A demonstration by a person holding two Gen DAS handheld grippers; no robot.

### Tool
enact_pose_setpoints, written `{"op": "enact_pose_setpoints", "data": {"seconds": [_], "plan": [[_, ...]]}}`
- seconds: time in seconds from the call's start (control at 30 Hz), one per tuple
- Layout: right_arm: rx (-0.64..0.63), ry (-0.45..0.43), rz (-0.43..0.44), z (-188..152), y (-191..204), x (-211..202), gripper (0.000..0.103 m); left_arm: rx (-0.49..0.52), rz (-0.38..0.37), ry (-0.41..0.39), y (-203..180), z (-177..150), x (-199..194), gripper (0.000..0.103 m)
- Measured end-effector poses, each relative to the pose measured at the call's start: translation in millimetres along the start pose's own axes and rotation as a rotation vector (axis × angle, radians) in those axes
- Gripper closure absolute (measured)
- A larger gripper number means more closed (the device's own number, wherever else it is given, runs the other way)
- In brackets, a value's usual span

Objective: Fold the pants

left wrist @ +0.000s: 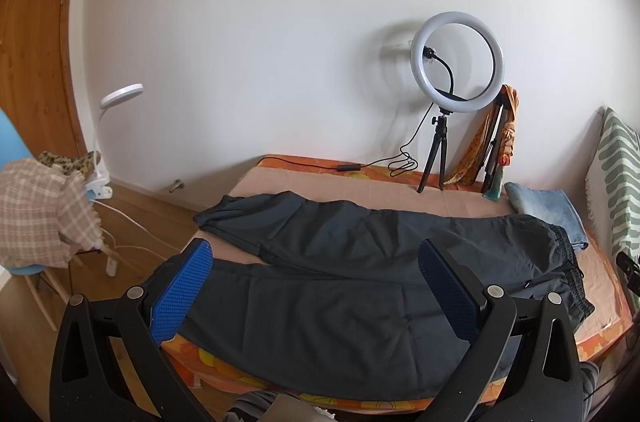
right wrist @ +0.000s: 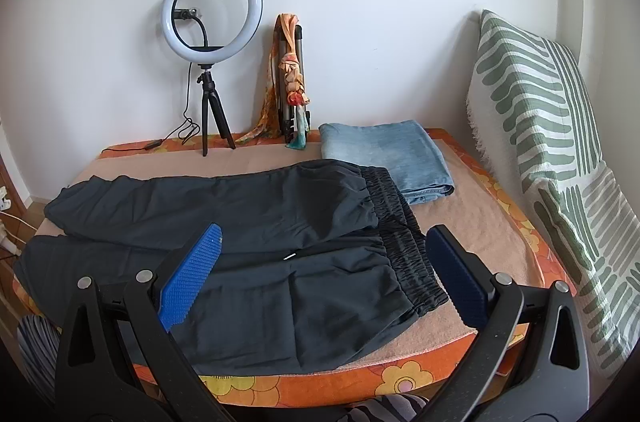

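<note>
Both claws are just hanging above the near edge of the bed, jaws spread wide with nothing in them. Left gripper [left wrist: 316,286] has its blue pads out over the leg end of the pants [left wrist: 360,262], and the right gripper [right wrist: 324,278] is over the waist end, one pad hanging past the elastic waistband [right wrist: 400,234]. Neither one is touching fabric as far as I can see.

Those dark grey pants are laid flat on the tan blanket [right wrist: 472,218] that covers the orange flowery mattress [right wrist: 280,382]. Their long axis runs side to side across the bed, roughly parallel to the wall: waistband on the right, cuffs on the left, almost at the left edge. The two legs lie next to each other, one nearer the wall and one nearer the front edge, splaying apart a bit toward the cuffs. Some wrinkles, mostly smooth.

Just past the waistband toward the wall there's a folded light blue cloth [right wrist: 384,154], partly tucked against the pants. A ring light [right wrist: 212,10] on a little tripod stands at the wall side, next to a folded tripod with an orange scarf [right wrist: 288,62] draped on it. Green and white striped cushion [right wrist: 552,142] leans up on the right. Over on the left, on the floor side, a chair with a plaid cloth [left wrist: 40,210] on it and a white clip lamp [left wrist: 116,102].
</note>
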State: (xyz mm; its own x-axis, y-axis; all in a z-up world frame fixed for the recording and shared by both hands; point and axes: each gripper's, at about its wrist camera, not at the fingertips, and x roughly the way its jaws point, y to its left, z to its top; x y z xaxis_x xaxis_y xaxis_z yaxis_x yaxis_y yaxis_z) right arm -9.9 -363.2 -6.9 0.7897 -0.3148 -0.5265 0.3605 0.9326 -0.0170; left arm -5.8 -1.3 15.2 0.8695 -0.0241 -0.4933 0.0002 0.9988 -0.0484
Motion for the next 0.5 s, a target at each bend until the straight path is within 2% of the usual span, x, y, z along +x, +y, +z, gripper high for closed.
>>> {"op": "enact_pose_setpoints", "data": {"seconds": [0.27, 0.5], "plan": [[-0.014, -0.001, 0.007, -0.1, 6.1, 4.9, 0.000, 0.006, 0.005, 0.007, 0.1, -1.4, 8.8, 0.001], [-0.031, 0.012, 0.030, 6.4, 13.4, 19.3, 0.000, 0.007, 0.047, 0.017, 20.1, -8.2, 20.6, 0.001]]}}
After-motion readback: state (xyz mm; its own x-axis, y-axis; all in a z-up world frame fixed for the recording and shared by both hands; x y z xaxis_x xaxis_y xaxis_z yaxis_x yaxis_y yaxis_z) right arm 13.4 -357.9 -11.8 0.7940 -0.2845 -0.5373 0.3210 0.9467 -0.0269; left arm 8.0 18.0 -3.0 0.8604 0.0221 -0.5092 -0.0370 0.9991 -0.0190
